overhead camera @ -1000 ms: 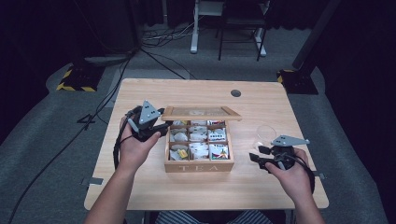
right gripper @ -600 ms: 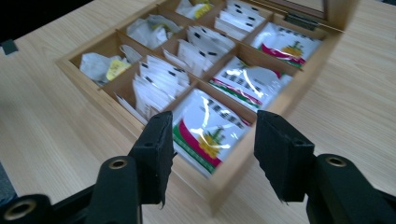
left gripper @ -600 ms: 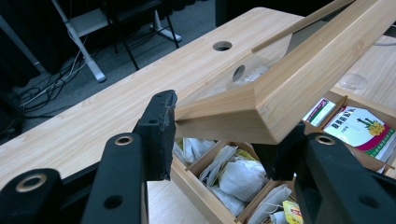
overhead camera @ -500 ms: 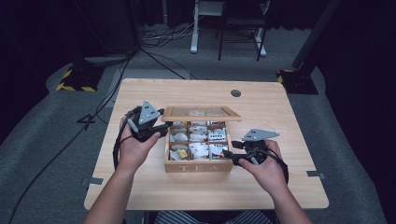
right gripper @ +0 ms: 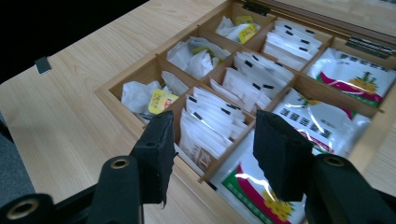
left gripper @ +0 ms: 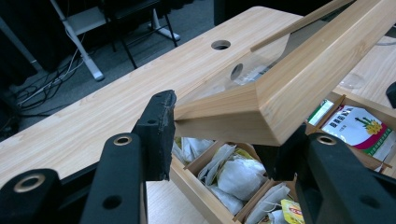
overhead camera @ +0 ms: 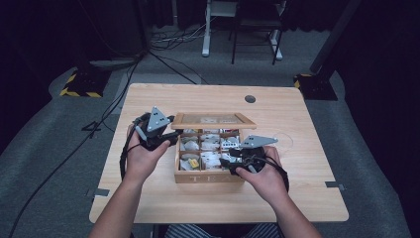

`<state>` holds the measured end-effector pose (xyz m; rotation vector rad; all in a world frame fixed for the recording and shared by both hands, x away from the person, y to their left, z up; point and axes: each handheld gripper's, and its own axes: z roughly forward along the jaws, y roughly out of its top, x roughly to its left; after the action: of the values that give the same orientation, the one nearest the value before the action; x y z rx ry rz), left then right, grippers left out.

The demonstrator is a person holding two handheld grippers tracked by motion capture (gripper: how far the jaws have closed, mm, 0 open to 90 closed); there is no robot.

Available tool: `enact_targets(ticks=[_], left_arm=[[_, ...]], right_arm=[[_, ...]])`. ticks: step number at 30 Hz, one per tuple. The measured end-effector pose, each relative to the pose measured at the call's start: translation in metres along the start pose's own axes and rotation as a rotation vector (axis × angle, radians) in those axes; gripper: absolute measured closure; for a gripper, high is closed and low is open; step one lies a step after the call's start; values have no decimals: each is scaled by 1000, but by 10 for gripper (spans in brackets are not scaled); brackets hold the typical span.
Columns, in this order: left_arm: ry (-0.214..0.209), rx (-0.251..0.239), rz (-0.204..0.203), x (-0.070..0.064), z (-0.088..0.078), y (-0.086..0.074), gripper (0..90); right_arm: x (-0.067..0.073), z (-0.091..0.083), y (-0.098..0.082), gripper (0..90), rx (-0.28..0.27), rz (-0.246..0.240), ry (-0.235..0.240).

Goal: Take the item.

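Note:
A wooden tea box (overhead camera: 208, 177) stands mid-table with its glass-paned lid (overhead camera: 214, 119) raised. My left gripper (overhead camera: 174, 135) is shut on the lid's left front corner (left gripper: 303, 70), one pad (left gripper: 161, 126) against its edge, holding it up. My right gripper (overhead camera: 225, 159) hovers over the box's front right compartments. In the right gripper view its jaws (right gripper: 212, 135) stand open with nothing between them, above a stack of white sachets (right gripper: 210, 116). Green and red packets (right gripper: 355, 74) fill the compartments to the right. White tea bags (left gripper: 233, 175) lie below the lid.
A round cable hole (overhead camera: 250, 98) sits at the table's far edge. A clear round thing (overhead camera: 282, 136) lies just right of the box. Tape marks (overhead camera: 100, 192) stick to the table's side edges. A desk frame and chair legs (overhead camera: 237, 39) stand beyond the table.
My right hand has moved left from the table's right side to above the box's front right compartments. The left gripper has kept its hold on the raised lid.

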<state>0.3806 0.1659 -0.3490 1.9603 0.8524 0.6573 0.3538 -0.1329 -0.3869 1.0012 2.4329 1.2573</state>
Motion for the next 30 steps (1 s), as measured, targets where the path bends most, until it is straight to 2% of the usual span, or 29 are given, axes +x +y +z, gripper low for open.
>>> enact_targets(ticks=[16,21,30], left_arm=[[-5,-1,-4,1,0,0,518],[-7,-1,-4,1,0,0,518],[1,0,4,0,0,0,519]], right_arm=[[33,34,19,517,11,-40,34],[49,50,24,519,17,-66,58],[59,67,25,511,24,-61,71]])
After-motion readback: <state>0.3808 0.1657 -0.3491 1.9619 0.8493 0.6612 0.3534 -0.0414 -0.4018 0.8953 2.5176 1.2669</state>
